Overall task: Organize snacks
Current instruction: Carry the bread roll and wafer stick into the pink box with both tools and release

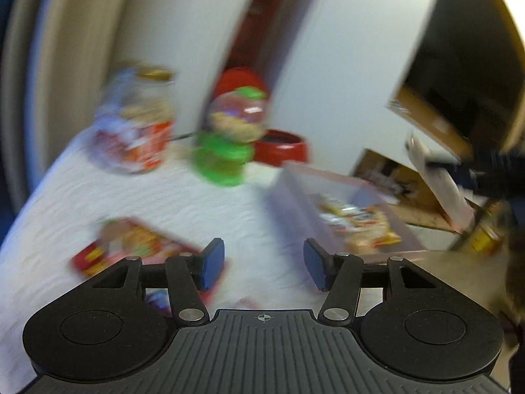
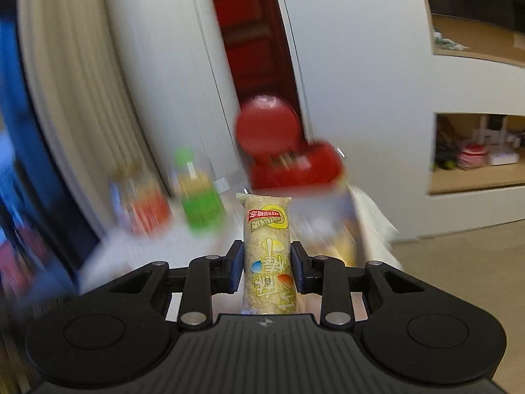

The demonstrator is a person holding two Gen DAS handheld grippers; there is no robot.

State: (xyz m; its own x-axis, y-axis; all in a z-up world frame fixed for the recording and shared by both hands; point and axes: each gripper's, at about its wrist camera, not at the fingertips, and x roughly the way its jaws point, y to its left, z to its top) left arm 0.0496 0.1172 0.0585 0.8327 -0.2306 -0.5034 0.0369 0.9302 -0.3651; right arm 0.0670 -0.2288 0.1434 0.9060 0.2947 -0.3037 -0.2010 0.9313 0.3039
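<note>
Right gripper (image 2: 266, 264) clamps a long snack bar packet (image 2: 267, 256), just short of the clear storage bin (image 1: 331, 203); left gripper (image 1: 264, 264) gapes wide, empty, before that bin.

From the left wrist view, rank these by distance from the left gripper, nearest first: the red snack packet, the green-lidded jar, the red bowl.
1. Red snack packet: flat on the white cloth, just past the left gripper's left finger.
2. Green-lidded jar: farther back, near the middle.
3. Red bowl: behind the jar, on its right, by the wall.

The view is blurred, but the order reads plainly.
</note>
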